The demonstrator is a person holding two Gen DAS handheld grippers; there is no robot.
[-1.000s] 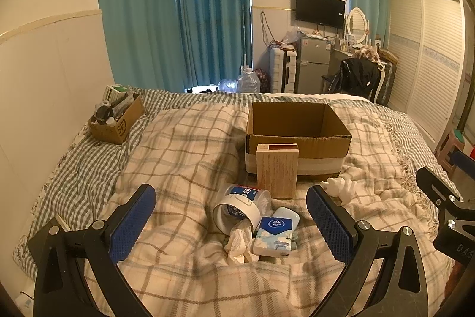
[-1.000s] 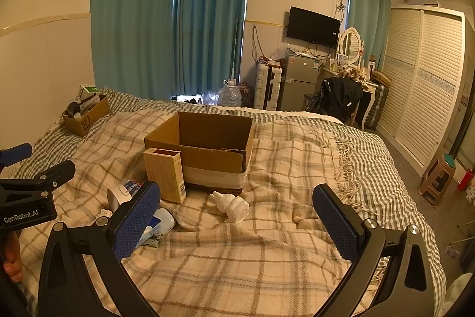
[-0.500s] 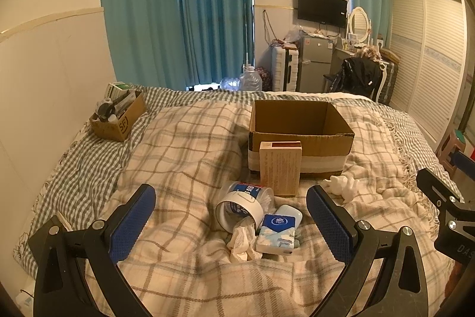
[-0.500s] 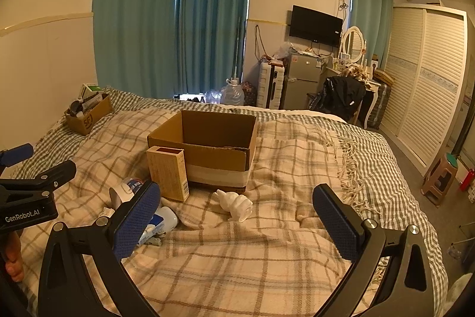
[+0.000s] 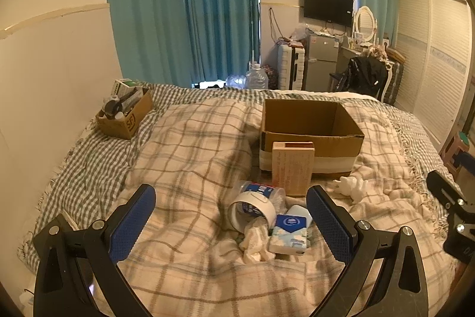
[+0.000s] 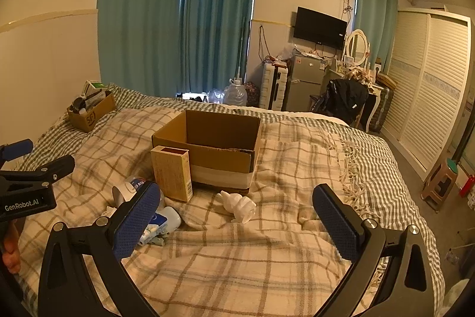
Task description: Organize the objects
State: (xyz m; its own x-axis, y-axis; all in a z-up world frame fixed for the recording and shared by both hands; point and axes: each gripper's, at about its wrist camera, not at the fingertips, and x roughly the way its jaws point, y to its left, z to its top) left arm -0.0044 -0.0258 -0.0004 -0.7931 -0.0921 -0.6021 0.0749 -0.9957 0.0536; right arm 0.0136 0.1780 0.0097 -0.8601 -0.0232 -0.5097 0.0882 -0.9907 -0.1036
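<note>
An open cardboard box (image 5: 311,135) (image 6: 207,150) stands on the plaid blanket. A tan upright carton (image 5: 292,168) (image 6: 172,173) leans at its front. Nearer lie a roll of tape (image 5: 252,210), a clear container with a blue label (image 5: 261,189), a tissue pack (image 5: 289,233), a crumpled tissue (image 5: 255,239) and a white figurine (image 5: 350,187) (image 6: 237,205). My left gripper (image 5: 231,225) is open and empty, above the blanket short of the pile. My right gripper (image 6: 234,223) is open and empty, just short of the figurine.
A small cardboard box (image 5: 126,116) with odds and ends sits at the bed's far left by the wall. Teal curtains, a fridge, a chair with a black jacket (image 6: 344,103) and a wardrobe stand beyond the bed. A stool (image 6: 442,180) is on the floor at right.
Both grippers have shifted slightly; the objects sit a little lower and nearer in both views. Nothing was grasped or moved.
</note>
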